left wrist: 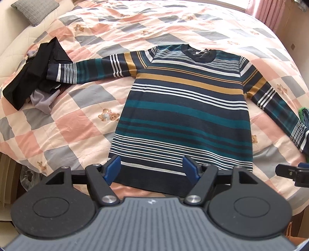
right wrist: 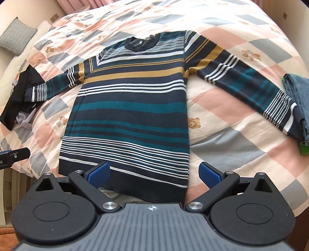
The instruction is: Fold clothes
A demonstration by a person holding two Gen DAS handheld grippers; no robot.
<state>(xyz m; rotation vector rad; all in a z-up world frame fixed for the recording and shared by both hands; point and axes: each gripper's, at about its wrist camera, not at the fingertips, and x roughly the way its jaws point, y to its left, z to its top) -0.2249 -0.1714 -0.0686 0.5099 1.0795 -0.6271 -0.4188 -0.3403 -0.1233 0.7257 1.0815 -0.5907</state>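
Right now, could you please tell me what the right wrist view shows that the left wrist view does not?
Only the right wrist view shows the folded grey-blue denim garment in full, beside the sweater's cuff. Only the left wrist view shows the pink curtain at the top right corner. Both share the striped navy, teal and mustard knit sweater spread flat on the pink-and-grey checked quilt, and the black clothes pile.

Home bedroom — bed with patchwork quilt, pillow, pink curtains.
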